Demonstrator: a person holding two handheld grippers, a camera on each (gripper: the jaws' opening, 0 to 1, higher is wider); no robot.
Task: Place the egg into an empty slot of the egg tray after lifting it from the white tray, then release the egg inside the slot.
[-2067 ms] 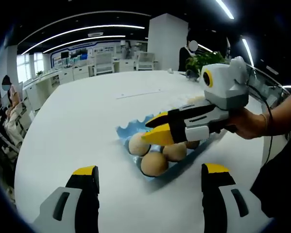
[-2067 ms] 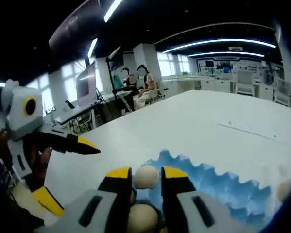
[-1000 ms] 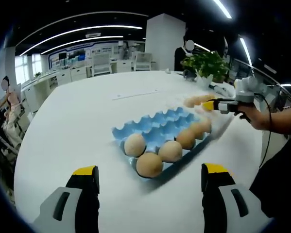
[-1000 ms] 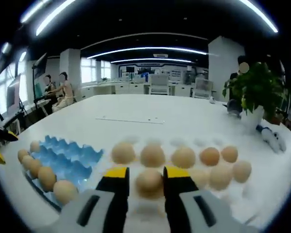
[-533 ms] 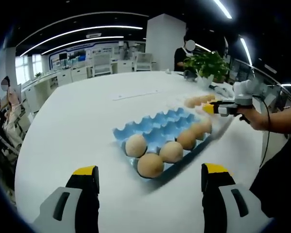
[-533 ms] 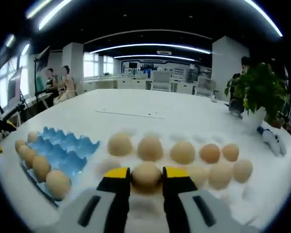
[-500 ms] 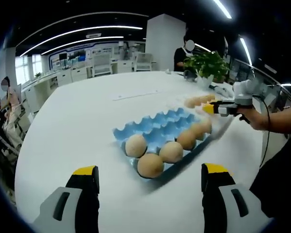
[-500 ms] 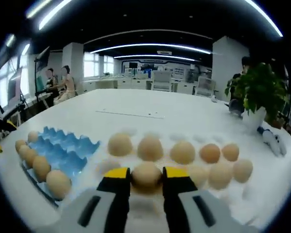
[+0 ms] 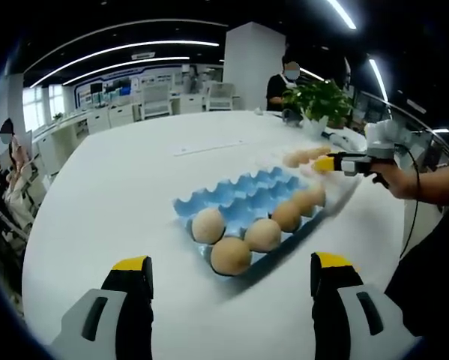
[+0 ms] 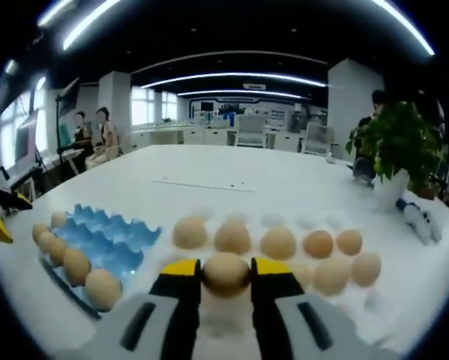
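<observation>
In the right gripper view, the right gripper [image 10: 225, 276] has its yellow-tipped jaws pressed against both sides of a smooth tan egg [image 10: 225, 274], holding it above the white moulded tray [image 10: 291, 222] whose rows of other tan eggs [image 10: 278, 243] lie just beyond. The blue scalloped egg tray [image 10: 112, 238] sits to the left on the white tabletop [image 10: 231, 169], five eggs along its near edge. In the left gripper view, the left gripper [image 9: 230, 271] has its jaws spread wide apart with nothing between them, the blue tray ahead, a potted green plant [image 9: 323, 97] farther off.

White tray [image 10: 374, 304] outline washed out against table [image 10: 284, 180].
</observation>
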